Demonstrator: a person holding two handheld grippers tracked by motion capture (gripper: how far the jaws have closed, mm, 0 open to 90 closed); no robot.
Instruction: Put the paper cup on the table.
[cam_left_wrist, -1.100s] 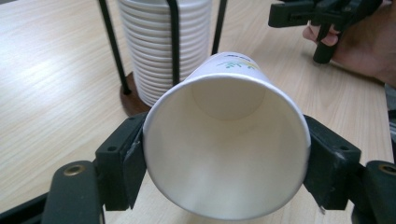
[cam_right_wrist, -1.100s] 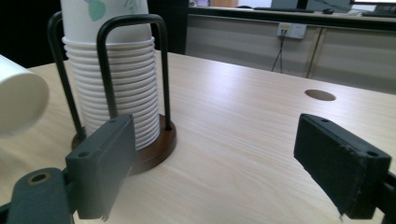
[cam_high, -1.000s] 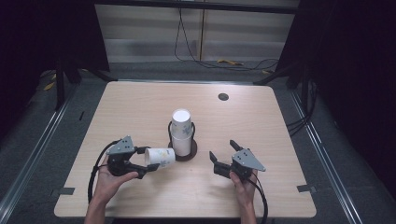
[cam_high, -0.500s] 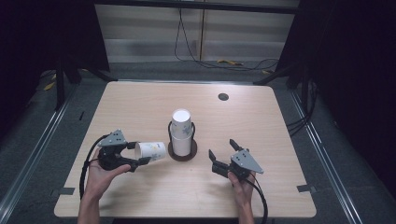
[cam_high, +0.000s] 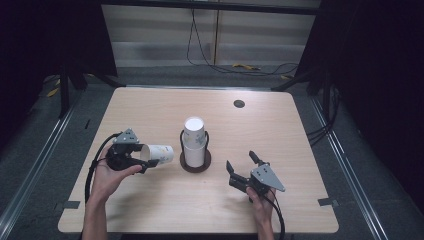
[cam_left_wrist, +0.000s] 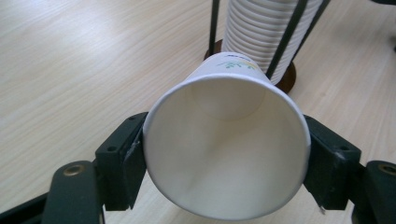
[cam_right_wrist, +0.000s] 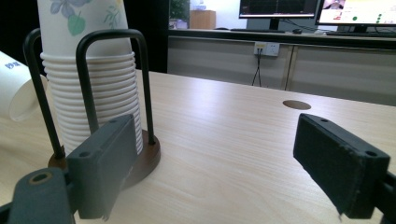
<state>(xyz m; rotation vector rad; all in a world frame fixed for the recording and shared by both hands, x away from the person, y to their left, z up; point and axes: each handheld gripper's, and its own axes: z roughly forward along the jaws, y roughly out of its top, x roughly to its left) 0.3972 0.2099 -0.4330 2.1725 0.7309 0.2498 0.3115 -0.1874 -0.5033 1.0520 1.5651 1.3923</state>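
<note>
Left claw (cam_high: 142, 161): your left hand (cam_high: 107, 175) holds it over the left part of the pale wooden desk (cam_high: 150, 110); its jaws are clamped on the rim of a white paper cup with a small leaf print (cam_high: 156, 154); the cup lies on its side, mouth toward you, base toward the stack.
Cup stack (cam_high: 194, 134): white nested paper cups, flower-printed, standing upright near the desk's middle; the held cup is just left of it; touching or apart, you cannot tell.
Holder (cam_high: 195, 161): round dark brown base with thin black wire uprights around the stack.
Right claw (cam_high: 241, 167): your right hand (cam_high: 260, 202) holds it right of the holder; jaws spread wide, gripping nothing.
Desk hole (cam_high: 239, 104): small dark round opening near the far edge.
</note>
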